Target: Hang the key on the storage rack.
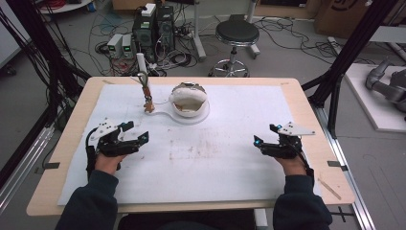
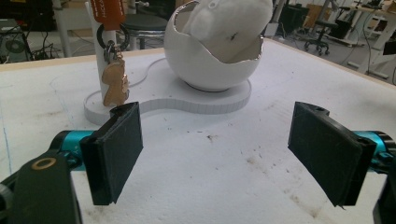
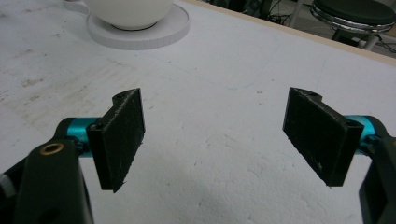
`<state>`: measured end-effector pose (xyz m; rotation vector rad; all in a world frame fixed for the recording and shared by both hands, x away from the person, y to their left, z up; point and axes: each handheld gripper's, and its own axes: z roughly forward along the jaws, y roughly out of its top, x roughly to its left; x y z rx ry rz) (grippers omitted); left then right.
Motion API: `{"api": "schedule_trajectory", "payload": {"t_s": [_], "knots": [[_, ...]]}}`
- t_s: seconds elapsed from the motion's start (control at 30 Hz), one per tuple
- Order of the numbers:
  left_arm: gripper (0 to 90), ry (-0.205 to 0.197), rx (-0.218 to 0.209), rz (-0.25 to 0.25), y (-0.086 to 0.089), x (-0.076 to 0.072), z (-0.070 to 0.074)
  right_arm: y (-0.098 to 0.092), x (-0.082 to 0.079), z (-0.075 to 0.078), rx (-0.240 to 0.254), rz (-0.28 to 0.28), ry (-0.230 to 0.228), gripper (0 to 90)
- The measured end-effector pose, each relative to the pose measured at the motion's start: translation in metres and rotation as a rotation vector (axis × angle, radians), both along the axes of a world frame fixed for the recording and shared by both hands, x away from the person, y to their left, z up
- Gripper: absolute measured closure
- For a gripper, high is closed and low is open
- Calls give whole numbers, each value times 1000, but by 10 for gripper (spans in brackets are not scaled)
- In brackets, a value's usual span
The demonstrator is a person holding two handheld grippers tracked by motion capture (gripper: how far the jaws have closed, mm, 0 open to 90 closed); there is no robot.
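Note:
A white egg-shaped bowl (image 1: pixel 189 100) with a broken-open top stands on a flat white base (image 1: pixel 165 115) at the back middle of the mat. On the same base rises a white post (image 1: pixel 142 67) from which hangs a key ring with an orange tag and a tan bear-shaped charm (image 1: pixel 149 106). The bowl (image 2: pixel 215 51), post (image 2: pixel 106 70) and charm (image 2: pixel 115 84) lie ahead of my left gripper (image 2: pixel 219 154), which is open and empty. My left gripper (image 1: pixel 135 132) rests at the left of the mat. My right gripper (image 1: pixel 265 134) rests at the right, open (image 3: pixel 212 140), nothing between its jaws.
A white mat (image 1: pixel 201 158) covers the wooden table (image 1: pixel 72 124). Beyond the table's far edge stand a black stool (image 1: pixel 236 36) and computer cases (image 1: pixel 154 28) among cables. Black frame posts (image 1: pixel 335 81) rise at the right.

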<state>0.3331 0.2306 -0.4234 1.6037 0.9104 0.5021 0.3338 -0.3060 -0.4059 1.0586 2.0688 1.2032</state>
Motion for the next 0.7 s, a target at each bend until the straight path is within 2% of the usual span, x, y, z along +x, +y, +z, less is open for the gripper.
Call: {"api": "schedule_trajectory", "payload": {"t_s": [0.7], "knots": [[178, 14, 9, -2, -2, 3, -3, -2, 3, -3, 4, 8, 3, 211]]}}
